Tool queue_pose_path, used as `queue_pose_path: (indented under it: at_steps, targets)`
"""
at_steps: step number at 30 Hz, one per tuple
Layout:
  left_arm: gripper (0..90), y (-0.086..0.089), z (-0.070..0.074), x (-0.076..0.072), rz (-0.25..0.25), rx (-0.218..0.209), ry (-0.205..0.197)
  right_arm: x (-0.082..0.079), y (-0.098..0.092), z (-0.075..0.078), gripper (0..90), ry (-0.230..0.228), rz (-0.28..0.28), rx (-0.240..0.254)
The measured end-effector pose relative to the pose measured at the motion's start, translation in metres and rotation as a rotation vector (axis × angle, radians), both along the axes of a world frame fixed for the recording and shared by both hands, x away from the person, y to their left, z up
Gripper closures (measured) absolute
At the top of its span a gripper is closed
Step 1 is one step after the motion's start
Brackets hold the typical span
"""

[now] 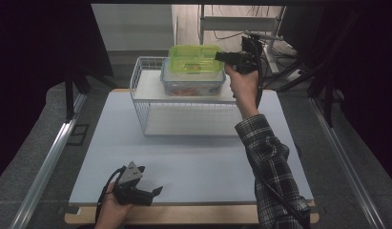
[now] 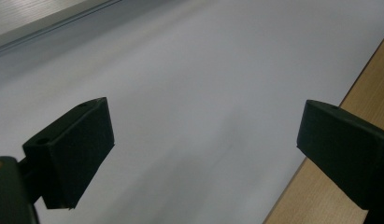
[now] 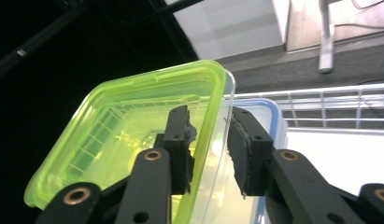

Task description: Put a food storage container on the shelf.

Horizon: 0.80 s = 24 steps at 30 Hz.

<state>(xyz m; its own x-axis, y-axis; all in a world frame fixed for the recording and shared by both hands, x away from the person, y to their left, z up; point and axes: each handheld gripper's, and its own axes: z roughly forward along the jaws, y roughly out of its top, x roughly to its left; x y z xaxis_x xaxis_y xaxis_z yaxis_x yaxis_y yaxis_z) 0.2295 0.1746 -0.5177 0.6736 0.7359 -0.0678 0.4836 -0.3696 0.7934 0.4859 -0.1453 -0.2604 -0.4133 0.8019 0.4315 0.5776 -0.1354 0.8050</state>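
A clear box with a lime-green lid (image 1: 193, 58) (image 3: 133, 126) rests on top of a clear box with a blue rim (image 1: 193, 83) (image 3: 273, 121), both on the upper level of a white wire rack (image 1: 141, 86) (image 3: 330, 100). My right gripper (image 1: 218, 56) (image 3: 210, 140) reaches the green box from the right. Its jaws straddle the box's near edge, one inside and one outside, with a visible gap at the pads. My left gripper (image 1: 153, 193) (image 2: 203, 140) lies open and empty at the table's front left.
The white tabletop (image 1: 198, 157) spreads in front of the rack, with a wooden border (image 2: 330, 205) along its near edge. Metal rails run down both sides. A desk frame and cables stand behind the rack at the back right.
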Motion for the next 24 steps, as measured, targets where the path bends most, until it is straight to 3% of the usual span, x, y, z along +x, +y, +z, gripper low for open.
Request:
queue_pose_path:
  at_steps: [1, 3, 8, 17, 24]
  targets:
    - [4.0, 0.0, 0.0, 0.0, 0.0, 0.0, 0.0, 0.001, 0.0, 0.0, 65.1, 0.001, 0.002, 0.002]
    - [4.0, 0.0, 0.0, 0.0, -0.002, -0.001, 0.0, 0.001, 0.003, 0.001, 61.9, -0.026, -0.022, -0.073]
    - [4.0, 0.0, 0.0, 0.0, -0.001, -0.002, 0.0, 0.001, 0.005, 0.002, 54.6, -0.044, -0.022, -0.103]
    - [4.0, 0.0, 0.0, 0.0, 0.0, 0.001, 0.0, -0.006, 0.0, 0.008, 28.0, -0.082, 0.047, -0.1]
    - [4.0, -0.001, 0.0, 0.0, -0.001, 0.004, 0.002, -0.016, -0.005, 0.009, 14.4, -0.111, 0.11, -0.091]
